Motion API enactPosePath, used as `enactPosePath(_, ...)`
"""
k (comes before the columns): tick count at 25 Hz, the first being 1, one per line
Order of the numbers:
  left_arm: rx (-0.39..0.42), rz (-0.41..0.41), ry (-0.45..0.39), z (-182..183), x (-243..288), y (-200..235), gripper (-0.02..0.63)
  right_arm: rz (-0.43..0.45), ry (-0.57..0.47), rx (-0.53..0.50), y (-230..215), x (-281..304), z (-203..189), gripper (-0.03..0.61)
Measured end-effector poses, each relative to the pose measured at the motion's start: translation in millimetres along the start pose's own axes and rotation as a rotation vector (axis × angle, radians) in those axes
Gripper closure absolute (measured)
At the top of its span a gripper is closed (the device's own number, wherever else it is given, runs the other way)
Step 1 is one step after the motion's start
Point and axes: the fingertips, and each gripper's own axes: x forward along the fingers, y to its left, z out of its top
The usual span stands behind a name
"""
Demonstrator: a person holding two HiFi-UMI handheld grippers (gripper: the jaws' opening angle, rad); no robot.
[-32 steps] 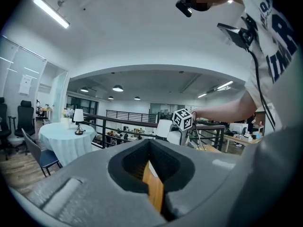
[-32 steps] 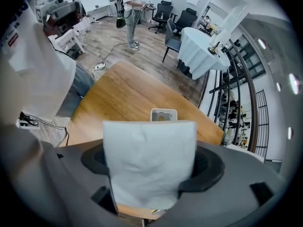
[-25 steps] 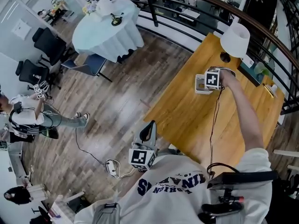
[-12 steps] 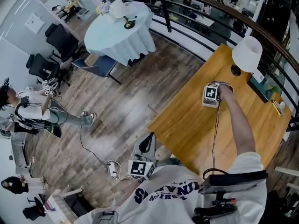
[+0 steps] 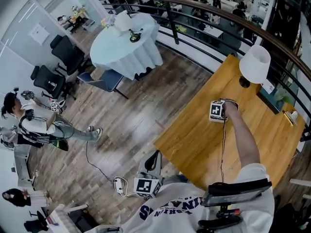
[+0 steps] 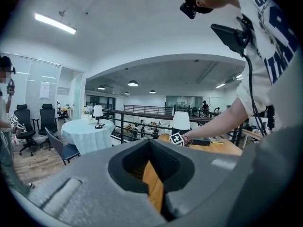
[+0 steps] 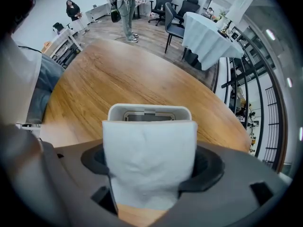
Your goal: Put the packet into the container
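Observation:
In the right gripper view a white soft packet [image 7: 149,160] hangs straight down between the jaws of my right gripper [image 7: 150,168], which is shut on it. Just beyond the packet's lower edge lies the open mouth of a white rectangular container [image 7: 149,109] on the wooden table [image 7: 118,79]. Seen from the head view, the right gripper [image 5: 216,112] points down over the table [image 5: 194,135] and hides the container. My left gripper [image 5: 154,156] stays low beside the person's body, off the table, jaws close together with nothing between them [image 6: 154,174].
A white table lamp [image 5: 255,64] stands at the table's far corner, and a dark railing [image 5: 204,18] runs behind it. A round table with a white cloth [image 5: 127,45], office chairs [image 5: 48,79] and a person [image 5: 34,125] are on the floor to the left.
The right gripper has sunk with the packet and now covers the container, which showed beside it a second ago. The left gripper has hardly moved.

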Motion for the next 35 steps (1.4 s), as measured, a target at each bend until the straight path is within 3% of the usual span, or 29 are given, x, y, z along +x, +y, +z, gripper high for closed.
enactPosePath(11, 0.002, 0.004, 0.005, -1, 0, -10, 0.615, -0.007, 0.028, 0.005, -2, -3, -5, 0.165)
enactPosePath(17, 0.005, 0.014, 0.000, 0, -2, -8, 0.615, -0.021, 0.001, 0.009, -6, -7, -1, 0.118)
enactPosePath(20, 0.003, 0.014, -0.001, 0, -3, -7, 0.615, -0.031, -0.019, 0.003, -9, -13, 2, 0.063)
enactPosePath(30, 0.002, -0.001, -0.011, 2, 1, -9, 0.615, -0.056, 0.001, -0.016, -13, -21, -5, 0.060)
enactPosePath(35, 0.003, 0.002, -0.017, 6, 0, -6, 0.615, -0.101, -0.051, 0.006, -21, -32, 0, 0.060)
